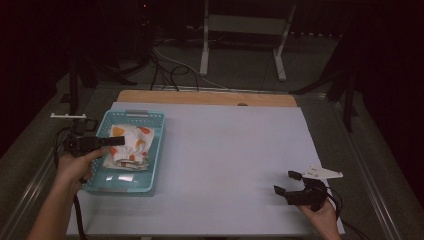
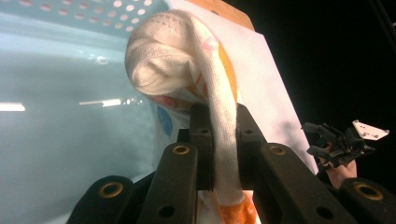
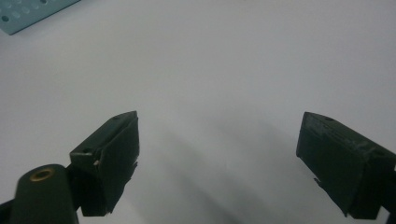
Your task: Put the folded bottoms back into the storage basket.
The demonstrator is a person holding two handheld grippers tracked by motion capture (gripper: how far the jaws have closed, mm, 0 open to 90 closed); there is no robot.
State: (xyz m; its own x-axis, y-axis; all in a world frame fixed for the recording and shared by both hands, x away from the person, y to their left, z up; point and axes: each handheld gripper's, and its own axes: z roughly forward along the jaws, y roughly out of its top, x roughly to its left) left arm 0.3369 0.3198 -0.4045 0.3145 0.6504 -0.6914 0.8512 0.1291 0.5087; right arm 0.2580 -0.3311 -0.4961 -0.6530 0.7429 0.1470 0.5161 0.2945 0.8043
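A white cloth with orange patches (image 1: 129,146) lies bunched in the light blue basket (image 1: 155,150) at the table's left. My left gripper (image 1: 119,141) reaches over the basket's left rim and is shut on a fold of that cloth (image 2: 223,135), which hangs pinched between its two black jaws. My right gripper (image 1: 287,182) rests low over the bare white table at the front right, jaws wide apart with nothing between them (image 3: 219,154).
The white table sheet (image 1: 230,160) stretches between basket and right gripper. A wooden board edge (image 1: 205,98) runs along the back. Beyond it stand a metal frame (image 1: 240,30) and cables on the floor. The basket's corner (image 3: 28,14) appears in the right gripper view.
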